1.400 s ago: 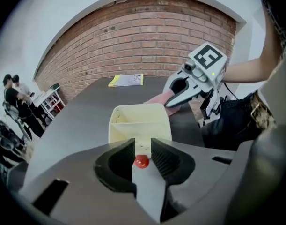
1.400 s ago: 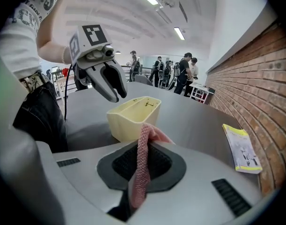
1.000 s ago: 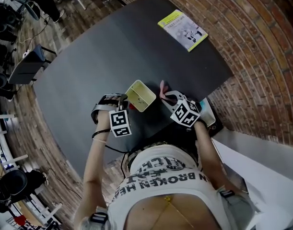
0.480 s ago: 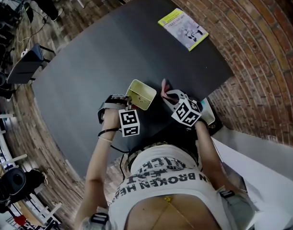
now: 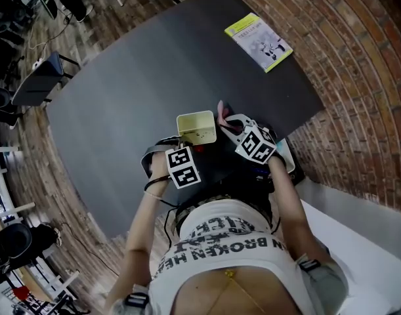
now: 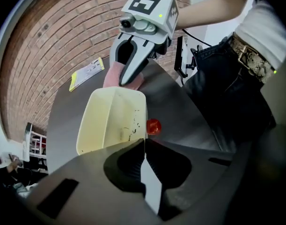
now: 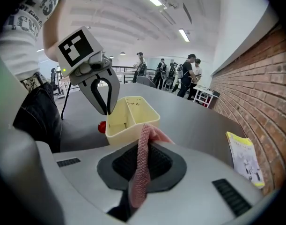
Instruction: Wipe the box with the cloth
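Note:
The pale yellow box [image 5: 197, 126] stands open-topped on the dark table [image 5: 134, 77] close in front of the person. My left gripper [image 5: 190, 143] comes down on its near side. In the left gripper view the box [image 6: 107, 121] has its thin near wall between the jaws of my left gripper [image 6: 144, 142], which have just been closing and now press on it. My right gripper [image 7: 143, 146] is shut on the pink cloth [image 7: 142, 168], just right of the box [image 7: 133, 114]. The cloth [image 5: 221, 115] sticks up beside the box's right wall.
A small red round thing [image 6: 153, 125] lies on the table against the box. A yellow booklet [image 5: 259, 41] lies at the far right corner. Brick floor surrounds the table, with a chair [image 5: 39, 87] at the left. People [image 7: 185, 74] stand far off.
My left gripper has moved right along the box's near side and closed on its wall. The box has turned a little. The right gripper with the cloth has shifted slightly.

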Action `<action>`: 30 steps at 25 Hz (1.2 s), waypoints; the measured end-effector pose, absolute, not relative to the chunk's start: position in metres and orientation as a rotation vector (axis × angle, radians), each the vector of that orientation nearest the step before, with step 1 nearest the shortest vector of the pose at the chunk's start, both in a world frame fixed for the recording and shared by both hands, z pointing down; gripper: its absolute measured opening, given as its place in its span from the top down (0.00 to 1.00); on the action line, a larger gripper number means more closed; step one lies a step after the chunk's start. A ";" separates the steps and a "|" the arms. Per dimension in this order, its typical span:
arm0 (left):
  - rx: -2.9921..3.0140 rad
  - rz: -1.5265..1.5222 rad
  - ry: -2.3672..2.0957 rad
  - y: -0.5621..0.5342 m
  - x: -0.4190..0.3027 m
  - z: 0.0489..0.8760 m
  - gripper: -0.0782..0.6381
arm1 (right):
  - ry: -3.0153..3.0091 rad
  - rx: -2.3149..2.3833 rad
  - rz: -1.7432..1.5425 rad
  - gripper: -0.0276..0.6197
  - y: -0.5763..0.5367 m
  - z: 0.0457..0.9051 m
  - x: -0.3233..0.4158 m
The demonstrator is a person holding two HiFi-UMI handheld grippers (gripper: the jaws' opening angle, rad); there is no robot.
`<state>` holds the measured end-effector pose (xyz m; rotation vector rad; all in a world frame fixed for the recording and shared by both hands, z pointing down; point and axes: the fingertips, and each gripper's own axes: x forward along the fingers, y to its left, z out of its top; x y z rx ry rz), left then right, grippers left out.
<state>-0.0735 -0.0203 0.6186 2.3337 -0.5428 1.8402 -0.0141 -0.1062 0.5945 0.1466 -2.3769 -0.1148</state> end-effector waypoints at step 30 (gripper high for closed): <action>2.386 1.762 -0.453 -0.020 -0.075 0.622 0.86 | -2.281 -0.108 -0.197 0.93 -0.070 0.623 -0.028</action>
